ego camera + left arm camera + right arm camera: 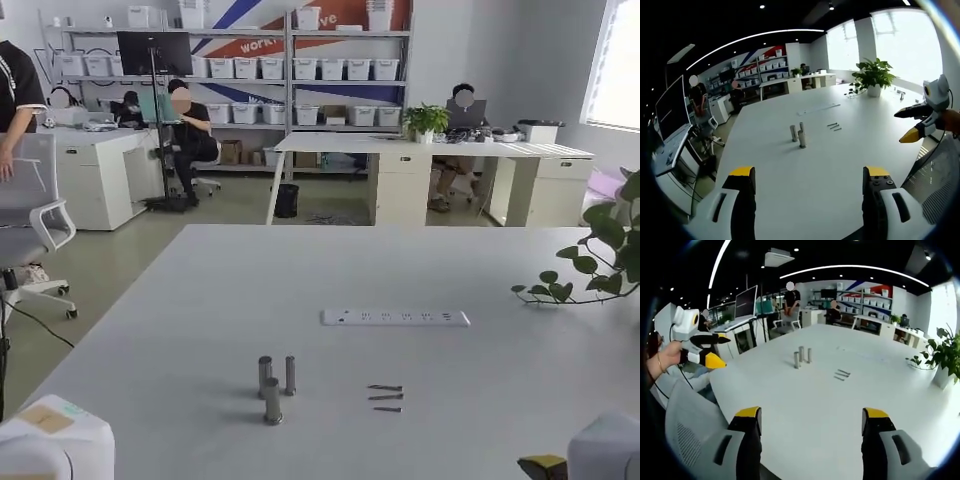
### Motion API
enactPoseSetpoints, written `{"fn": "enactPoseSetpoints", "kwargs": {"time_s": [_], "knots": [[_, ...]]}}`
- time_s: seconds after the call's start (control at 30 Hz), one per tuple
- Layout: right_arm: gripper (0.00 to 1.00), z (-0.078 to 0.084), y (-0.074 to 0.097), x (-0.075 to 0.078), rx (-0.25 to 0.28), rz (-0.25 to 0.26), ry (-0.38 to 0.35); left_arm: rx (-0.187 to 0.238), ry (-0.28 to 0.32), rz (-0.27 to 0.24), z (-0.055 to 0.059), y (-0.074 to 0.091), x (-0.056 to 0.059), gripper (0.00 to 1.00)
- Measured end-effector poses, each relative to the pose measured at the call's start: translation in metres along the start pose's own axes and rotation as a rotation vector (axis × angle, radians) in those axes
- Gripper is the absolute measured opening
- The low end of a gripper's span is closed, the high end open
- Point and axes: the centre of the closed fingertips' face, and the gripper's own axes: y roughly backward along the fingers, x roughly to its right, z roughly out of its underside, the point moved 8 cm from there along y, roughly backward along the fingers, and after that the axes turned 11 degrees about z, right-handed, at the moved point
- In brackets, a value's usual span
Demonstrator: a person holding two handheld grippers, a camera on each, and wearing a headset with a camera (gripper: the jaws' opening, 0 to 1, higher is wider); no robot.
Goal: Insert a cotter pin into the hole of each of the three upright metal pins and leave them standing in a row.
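I am facing the table, holding the left gripper and the right gripper near its front edge, both with jaws wide and empty. Three pins are standing clustered mid-table, with three cotters lying to their right. Recommended: steady one pin, then pinch one cotter by its head.

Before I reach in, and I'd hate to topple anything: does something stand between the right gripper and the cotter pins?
Nothing visible does. Bare table lies between the open right gripper and the cotter pins; the upright metal pins stand left of that line.
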Motion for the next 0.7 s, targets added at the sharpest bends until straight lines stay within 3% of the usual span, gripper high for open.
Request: {"fn": "enactPoseSetpoints", "kwargs": {"time_s": [0.3, 0.7], "knots": [[0.82, -0.0011, -0.0005, 0.0090, -0.007, -0.005, -0.017, -0.007, 0.003, -0.012, 0.0003, 0.0009, -0.0019, 0.90], [0.83, 0.0018, -0.0018, 0.0076, -0.010, -0.019, -0.022, 0.000, -0.002, -0.013, -0.0038, -0.0024, 0.0008, 0.95]]}}
